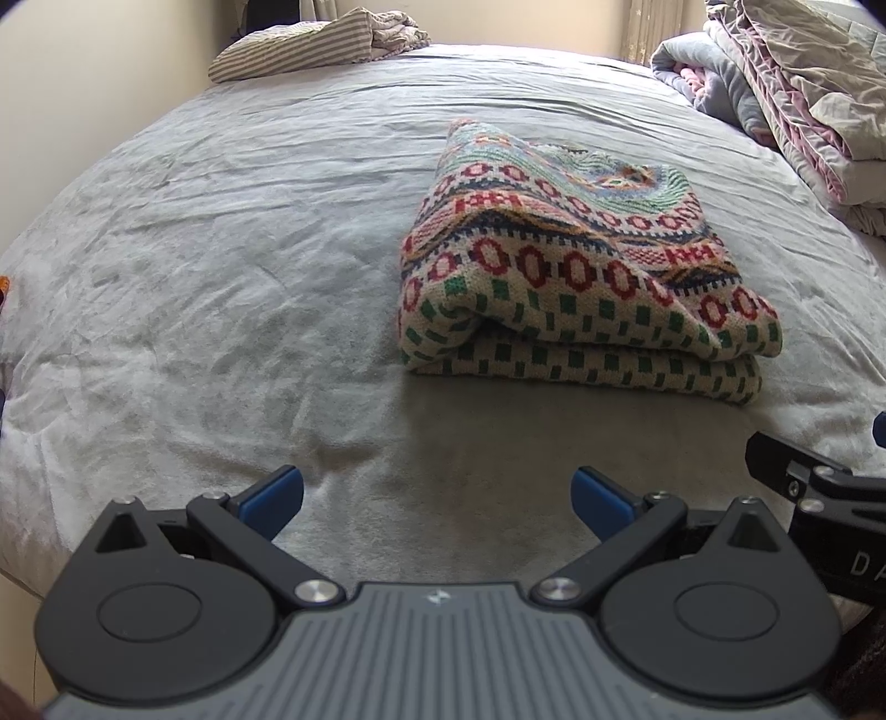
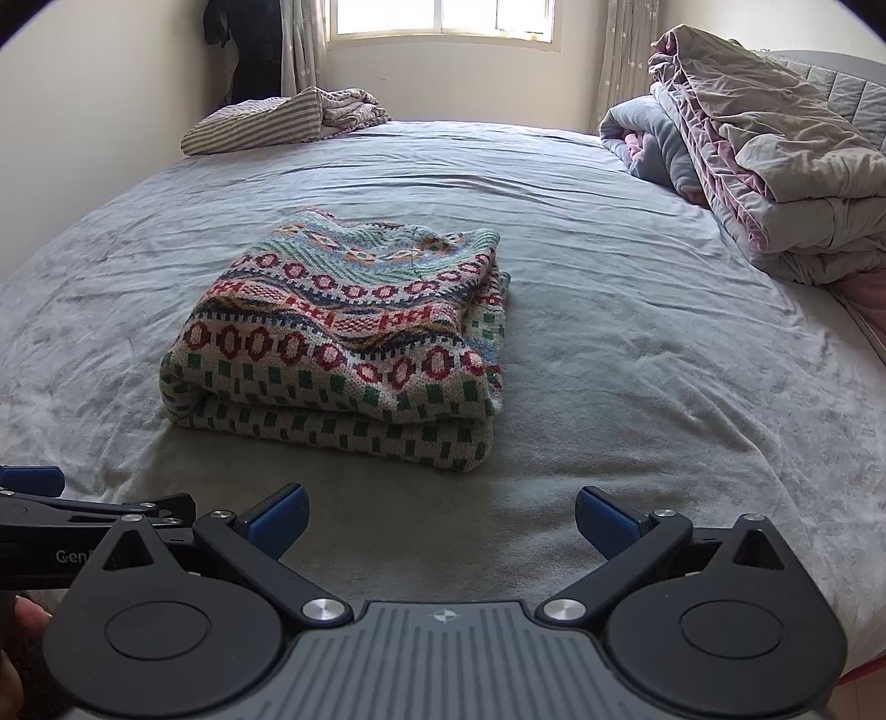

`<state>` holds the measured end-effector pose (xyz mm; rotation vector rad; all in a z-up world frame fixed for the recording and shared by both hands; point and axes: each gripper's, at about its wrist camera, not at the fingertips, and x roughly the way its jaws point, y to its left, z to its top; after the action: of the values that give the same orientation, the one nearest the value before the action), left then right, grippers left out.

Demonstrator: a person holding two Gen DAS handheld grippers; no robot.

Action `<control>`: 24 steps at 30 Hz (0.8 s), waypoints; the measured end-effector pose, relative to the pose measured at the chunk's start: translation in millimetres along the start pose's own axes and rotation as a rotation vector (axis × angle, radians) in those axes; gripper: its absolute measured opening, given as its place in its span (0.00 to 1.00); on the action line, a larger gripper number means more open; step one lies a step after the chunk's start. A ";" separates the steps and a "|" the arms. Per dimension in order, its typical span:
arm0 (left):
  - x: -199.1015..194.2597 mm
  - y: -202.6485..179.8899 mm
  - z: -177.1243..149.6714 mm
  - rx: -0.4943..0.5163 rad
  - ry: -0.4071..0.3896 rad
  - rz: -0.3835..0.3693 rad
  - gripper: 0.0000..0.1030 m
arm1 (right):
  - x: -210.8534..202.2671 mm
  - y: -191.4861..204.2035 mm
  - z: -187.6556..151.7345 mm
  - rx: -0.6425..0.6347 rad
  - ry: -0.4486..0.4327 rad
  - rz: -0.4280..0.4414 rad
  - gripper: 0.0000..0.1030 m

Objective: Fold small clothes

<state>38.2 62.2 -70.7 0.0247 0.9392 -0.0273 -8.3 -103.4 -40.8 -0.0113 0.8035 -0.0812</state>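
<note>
A patterned knit sweater (image 1: 576,266) with red ovals and green squares lies folded in a thick stack on the grey bed sheet (image 1: 221,249). It also shows in the right wrist view (image 2: 343,338). My left gripper (image 1: 437,498) is open and empty, held over the sheet near the bed's front edge, short of the sweater. My right gripper (image 2: 443,515) is open and empty, also short of the sweater. The right gripper's body shows at the right edge of the left wrist view (image 1: 819,487). The left gripper's body shows at the left edge of the right wrist view (image 2: 83,515).
A striped cloth (image 2: 277,124) lies crumpled at the far left of the bed. A pile of folded quilts (image 2: 775,166) stands at the far right. A window (image 2: 443,16) and curtains are behind the bed.
</note>
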 end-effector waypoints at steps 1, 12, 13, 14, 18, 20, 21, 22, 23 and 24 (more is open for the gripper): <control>0.0 -0.2 -0.1 0.000 0.000 0.000 0.99 | -0.1 0.2 0.0 -0.001 0.000 0.000 1.00; 1.6 -0.4 -0.6 -0.003 0.004 0.000 0.99 | 0.8 0.6 -0.5 -0.001 0.001 0.001 1.00; 2.2 -0.2 -0.7 -0.004 0.006 0.000 0.99 | 1.0 0.7 -0.7 -0.002 0.001 0.000 1.00; 2.9 -0.1 -0.7 -0.004 0.007 0.000 0.99 | 1.3 0.7 -1.2 -0.004 0.002 0.000 1.00; 5.4 0.4 -0.5 -0.005 0.017 -0.003 0.99 | 2.2 0.0 -1.8 -0.004 0.004 -0.001 1.00; 7.1 0.4 -0.2 -0.003 0.021 -0.007 0.99 | 3.3 -0.6 -2.1 -0.003 0.006 -0.002 1.00; 7.8 0.2 -0.3 -0.003 0.024 -0.007 0.99 | 4.0 -1.1 -2.2 -0.002 0.007 -0.002 1.00; 8.3 0.0 -0.5 -0.003 0.026 -0.008 0.99 | 4.3 -1.4 -2.4 -0.002 0.008 -0.002 1.00; 9.6 -0.4 -0.3 -0.002 0.029 -0.011 0.99 | 5.4 -1.1 -2.3 -0.003 0.010 -0.002 1.00; 10.4 -0.8 -0.5 -0.003 0.032 -0.014 0.99 | 6.2 -1.2 -2.2 -0.003 0.012 -0.002 1.00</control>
<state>43.9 61.3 -79.4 0.0163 0.9711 -0.0382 -5.7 -105.0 -46.8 -0.0147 0.8154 -0.0819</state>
